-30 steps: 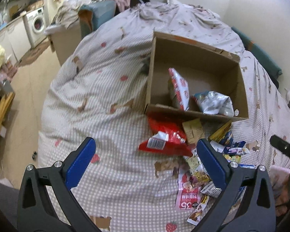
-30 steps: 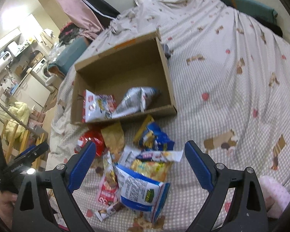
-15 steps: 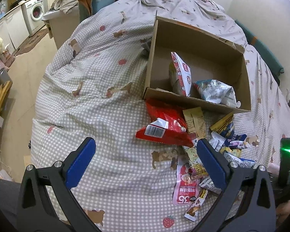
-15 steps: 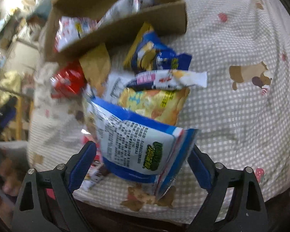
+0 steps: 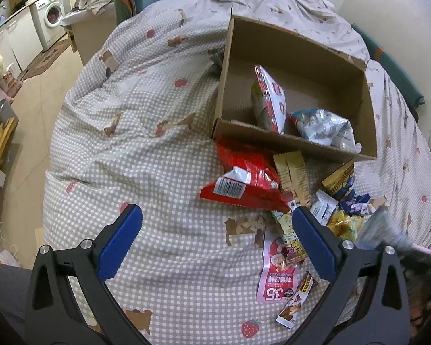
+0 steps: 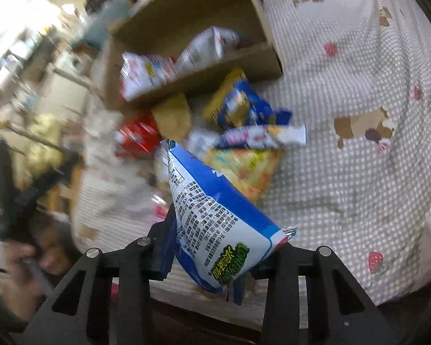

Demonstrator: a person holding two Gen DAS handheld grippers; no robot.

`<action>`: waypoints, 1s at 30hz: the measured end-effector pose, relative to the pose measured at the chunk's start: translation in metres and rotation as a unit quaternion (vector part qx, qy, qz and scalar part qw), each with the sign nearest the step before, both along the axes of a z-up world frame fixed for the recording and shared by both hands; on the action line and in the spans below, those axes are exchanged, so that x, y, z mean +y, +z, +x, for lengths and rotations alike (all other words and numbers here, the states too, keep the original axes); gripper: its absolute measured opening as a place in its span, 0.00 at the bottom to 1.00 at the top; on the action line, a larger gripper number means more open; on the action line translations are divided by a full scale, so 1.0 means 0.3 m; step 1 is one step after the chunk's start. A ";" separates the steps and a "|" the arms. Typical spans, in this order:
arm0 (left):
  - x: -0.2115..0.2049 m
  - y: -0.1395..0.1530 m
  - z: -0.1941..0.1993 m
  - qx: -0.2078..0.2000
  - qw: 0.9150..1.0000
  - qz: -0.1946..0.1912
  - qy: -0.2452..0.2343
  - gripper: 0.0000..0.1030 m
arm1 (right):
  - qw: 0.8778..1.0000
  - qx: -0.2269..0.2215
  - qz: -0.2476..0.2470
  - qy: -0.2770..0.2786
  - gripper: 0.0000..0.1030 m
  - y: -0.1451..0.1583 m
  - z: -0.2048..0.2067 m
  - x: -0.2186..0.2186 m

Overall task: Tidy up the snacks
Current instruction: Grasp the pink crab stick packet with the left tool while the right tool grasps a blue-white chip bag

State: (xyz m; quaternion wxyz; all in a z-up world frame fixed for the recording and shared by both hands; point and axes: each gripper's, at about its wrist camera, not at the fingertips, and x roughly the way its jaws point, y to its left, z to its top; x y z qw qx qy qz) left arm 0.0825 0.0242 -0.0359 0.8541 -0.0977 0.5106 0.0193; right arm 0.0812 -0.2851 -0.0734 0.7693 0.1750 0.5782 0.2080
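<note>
A cardboard box [image 5: 273, 138] lies on the checked bedspread [image 5: 158, 172] with a white-red bag [image 5: 268, 100] and a silver bag [image 5: 321, 126] inside. In front of it is a heap of snacks [image 5: 339, 201], with a red bag [image 5: 244, 178] nearest the box. My right gripper [image 6: 218, 256] is closing on a blue and white snack bag [image 6: 215, 215]. The bag sits pinched between the jaws and is tipped up off the heap. My left gripper [image 5: 215, 215] is open above the bedspread, just short of the red bag, with nothing between its fingers.
The bed's left edge drops to a tiled floor [image 5: 28, 100]. A washing machine [image 5: 50, 20] and cabinets stand beyond it. A hand [image 6: 20, 253] holding the other gripper shows at the left of the right wrist view. Pink and small packets [image 5: 278, 281] lie at the heap's near end.
The right gripper came down over the blue and white bag and its jaws narrowed onto it, so the bag now stands tilted between them. The left gripper hardly moved.
</note>
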 end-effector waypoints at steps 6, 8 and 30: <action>-0.087 -0.117 0.006 0.077 0.995 -0.032 -0.046 0.83 | 0.995 -0.072 0.034 -0.059 0.39 0.114 0.031 -0.050; -0.140 -0.168 0.003 0.104 0.992 -0.038 -0.068 0.76 | 0.995 -0.070 0.036 -0.069 0.39 0.116 0.044 -0.060; -0.479 -0.381 -0.004 0.152 0.973 0.045 -0.166 0.65 | 0.996 -0.042 0.015 -0.076 0.39 0.071 0.045 -0.031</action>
